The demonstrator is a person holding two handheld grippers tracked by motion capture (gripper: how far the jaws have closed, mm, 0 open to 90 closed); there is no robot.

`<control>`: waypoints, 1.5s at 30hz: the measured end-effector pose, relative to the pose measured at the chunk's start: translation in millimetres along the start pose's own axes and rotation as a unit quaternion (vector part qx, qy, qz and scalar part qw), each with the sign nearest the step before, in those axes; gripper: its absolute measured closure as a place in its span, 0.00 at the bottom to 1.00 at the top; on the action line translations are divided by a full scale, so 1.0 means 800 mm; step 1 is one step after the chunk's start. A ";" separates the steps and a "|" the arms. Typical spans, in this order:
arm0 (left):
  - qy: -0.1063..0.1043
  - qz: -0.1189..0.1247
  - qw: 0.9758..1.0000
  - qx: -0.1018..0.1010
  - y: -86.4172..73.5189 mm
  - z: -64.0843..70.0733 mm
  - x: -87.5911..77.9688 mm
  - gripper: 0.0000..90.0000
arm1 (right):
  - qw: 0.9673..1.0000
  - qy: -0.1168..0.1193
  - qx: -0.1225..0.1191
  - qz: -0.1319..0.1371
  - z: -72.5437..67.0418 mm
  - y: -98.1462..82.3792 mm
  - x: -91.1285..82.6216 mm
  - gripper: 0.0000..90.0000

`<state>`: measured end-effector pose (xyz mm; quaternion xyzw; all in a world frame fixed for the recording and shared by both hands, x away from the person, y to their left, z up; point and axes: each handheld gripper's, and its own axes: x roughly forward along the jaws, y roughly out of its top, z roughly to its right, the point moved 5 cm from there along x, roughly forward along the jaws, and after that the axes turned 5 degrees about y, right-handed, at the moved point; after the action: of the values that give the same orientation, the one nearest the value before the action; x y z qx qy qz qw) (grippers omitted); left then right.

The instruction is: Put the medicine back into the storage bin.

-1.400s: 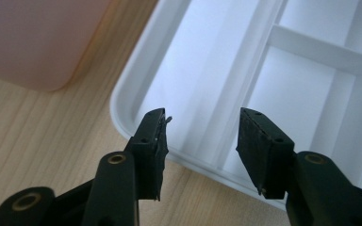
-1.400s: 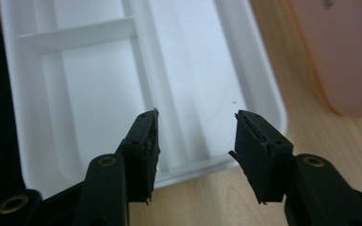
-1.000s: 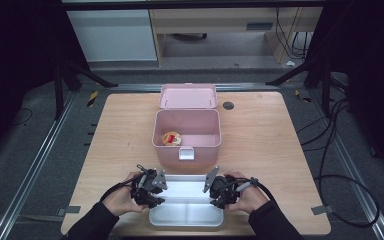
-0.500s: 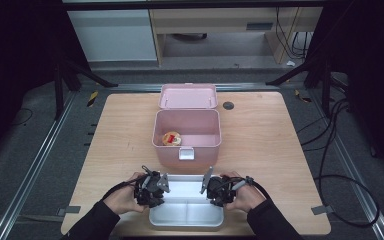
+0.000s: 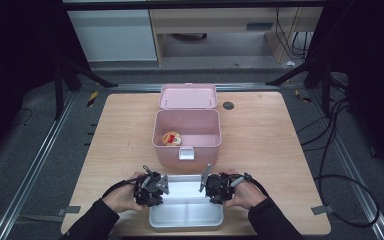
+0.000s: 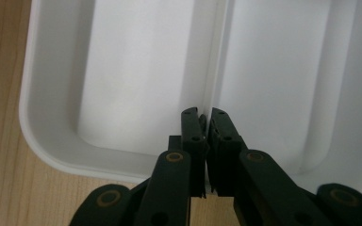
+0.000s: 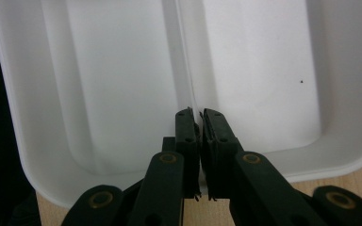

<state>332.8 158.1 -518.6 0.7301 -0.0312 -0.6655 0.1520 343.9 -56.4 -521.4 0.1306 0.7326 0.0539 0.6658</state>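
Note:
A white two-compartment tray (image 5: pixel 187 216) lies at the table's front edge. My left gripper (image 5: pixel 164 187) is at its left end and my right gripper (image 5: pixel 204 186) at its right end, each held in a hand. In the left gripper view the jaws (image 6: pixel 203 113) have just been closing and now pinch the tray (image 6: pixel 136 70) where the divider ridge meets the rim. In the right gripper view the jaws (image 7: pixel 195 113) stand pressed on the same ridge at the opposite rim of the tray (image 7: pixel 118 70). Both compartments are empty.
Just behind the tray stands an open pink box (image 5: pixel 186 150) with its lid (image 5: pixel 188 96) laid back. A small round orange item (image 5: pixel 171 138) lies inside it. A dark round hole (image 5: pixel 228 105) sits at the table's far right. Bare wood flanks the tray.
Both grippers' jaws have narrowed onto the tray's ends. The right gripper has edged slightly inward toward the tray. The left hand has stayed put.

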 end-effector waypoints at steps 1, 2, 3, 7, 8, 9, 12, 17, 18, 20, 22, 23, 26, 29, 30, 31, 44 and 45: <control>0.000 -0.002 1.000 0.002 0.001 0.000 -0.001 0.96 | 1.000 0.002 0.000 0.000 -0.001 0.001 -0.001 0.95; -0.001 -0.002 1.000 0.004 0.001 0.001 -0.002 0.96 | 1.000 0.002 0.000 0.001 -0.001 0.001 -0.002 0.95; -0.003 -0.004 1.000 0.006 0.002 0.001 -0.003 0.96 | 1.000 0.003 0.001 0.000 -0.002 0.001 -0.003 0.95; -0.004 -0.005 1.000 0.016 0.008 0.001 -0.012 0.97 | 1.000 0.007 0.002 0.006 -0.002 -0.001 -0.010 0.95; -0.004 -0.004 1.000 0.016 0.009 0.001 -0.015 0.97 | 1.000 0.007 0.001 0.005 -0.003 -0.001 -0.013 0.95; -0.002 -0.004 1.000 0.018 0.011 -0.001 -0.018 0.97 | 1.000 0.005 0.002 0.006 -0.003 -0.001 -0.016 0.95; 0.004 -0.003 1.000 0.022 0.017 -0.005 -0.035 0.97 | 1.000 0.002 0.001 0.012 -0.003 0.000 -0.029 0.96; 0.013 0.003 1.000 0.027 0.025 -0.012 -0.067 0.97 | 1.000 -0.009 -0.008 0.026 0.000 0.007 -0.062 0.96; 0.016 0.005 0.999 0.028 0.027 -0.014 -0.073 0.97 | 1.000 -0.010 -0.009 0.027 0.000 0.009 -0.068 0.96; 0.020 0.008 0.999 0.030 0.030 -0.017 -0.085 0.97 | 0.999 -0.015 -0.012 0.030 0.001 0.013 -0.081 0.96; 0.024 0.009 0.999 0.032 0.033 -0.021 -0.095 0.97 | 0.999 -0.020 -0.013 0.033 0.002 0.016 -0.093 0.96; 0.026 0.010 0.999 0.032 0.035 -0.024 -0.099 0.97 | 0.999 -0.022 -0.013 0.034 0.003 0.017 -0.098 0.96; 0.031 0.013 0.999 0.033 0.040 -0.035 -0.114 0.97 | 0.999 -0.031 -0.015 0.040 0.008 0.022 -0.115 0.96; 0.037 0.020 0.999 0.034 0.046 -0.047 -0.129 0.97 | 0.998 -0.039 -0.018 0.045 0.015 0.026 -0.131 0.96; 0.040 0.022 0.998 0.036 0.048 -0.051 -0.134 0.97 | 0.998 -0.043 -0.021 0.047 0.018 0.027 -0.137 0.96; 0.041 0.023 0.998 0.035 0.050 -0.054 -0.137 0.97 | 0.998 -0.045 -0.021 0.049 0.020 0.028 -0.143 0.96; 0.049 0.027 0.998 0.041 0.069 -0.108 -0.176 0.97 | 0.996 -0.063 -0.028 0.054 0.065 0.046 -0.195 0.97; 0.051 0.028 0.997 0.041 0.069 -0.112 -0.180 0.97 | 0.996 -0.063 -0.030 0.057 0.068 0.048 -0.198 0.97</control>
<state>413.5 157.3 -359.7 0.7676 -0.0709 -0.6210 0.1420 414.8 -66.6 -365.4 0.1552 0.6790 0.1055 0.7098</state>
